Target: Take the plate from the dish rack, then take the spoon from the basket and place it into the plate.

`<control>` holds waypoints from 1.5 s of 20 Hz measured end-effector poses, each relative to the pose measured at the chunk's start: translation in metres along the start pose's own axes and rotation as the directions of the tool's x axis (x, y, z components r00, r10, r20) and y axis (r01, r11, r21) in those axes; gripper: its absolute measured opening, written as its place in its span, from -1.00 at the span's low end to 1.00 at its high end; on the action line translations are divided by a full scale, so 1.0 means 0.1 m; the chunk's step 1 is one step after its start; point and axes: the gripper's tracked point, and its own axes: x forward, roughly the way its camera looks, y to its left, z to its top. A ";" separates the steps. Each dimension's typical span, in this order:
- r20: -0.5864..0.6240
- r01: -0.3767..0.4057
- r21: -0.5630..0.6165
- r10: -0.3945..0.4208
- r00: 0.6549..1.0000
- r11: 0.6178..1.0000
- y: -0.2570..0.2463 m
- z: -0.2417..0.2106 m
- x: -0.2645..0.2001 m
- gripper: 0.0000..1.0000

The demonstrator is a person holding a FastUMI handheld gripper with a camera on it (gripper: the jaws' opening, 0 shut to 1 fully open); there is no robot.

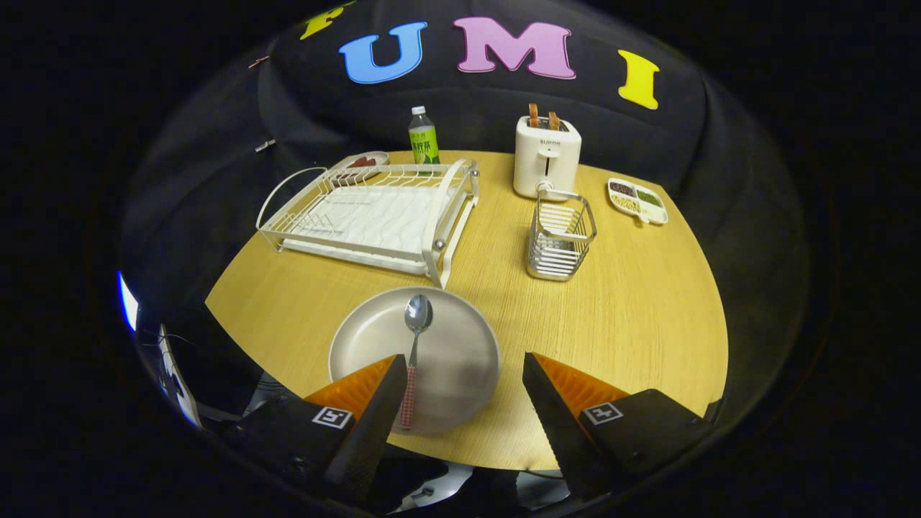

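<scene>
A round beige plate (pixel 446 360) lies flat on the wooden table (pixel 633 316), just ahead of the fingers and in front of the white dish rack (pixel 374 216). A spoon (pixel 415 338) with a shiny bowl and a checked handle rests in the plate, bowl pointing away, handle running beside the left finger (pixel 381 403). My gripper (pixel 460 367) is open above the near edge of the plate, with nothing between its fingers. The wire basket (pixel 560 234) stands beyond the plate to the right, with nothing in it.
A white toaster (pixel 547 155) stands behind the basket. A green-labelled bottle (pixel 423 137) and a small dish (pixel 363 162) sit behind the rack. A divided snack tray (pixel 637 200) lies at the far right. The table's curved near edge runs under the fingers.
</scene>
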 end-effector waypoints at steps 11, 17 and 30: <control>0.486 0.066 -0.125 0.003 0.874 0.990 -0.52 2.20 -1.34 0.95; 0.648 0.149 -0.144 -0.021 0.761 0.978 -0.89 2.77 -2.13 0.97; 0.723 0.109 -0.114 0.007 0.691 0.987 -1.23 2.91 -2.46 0.97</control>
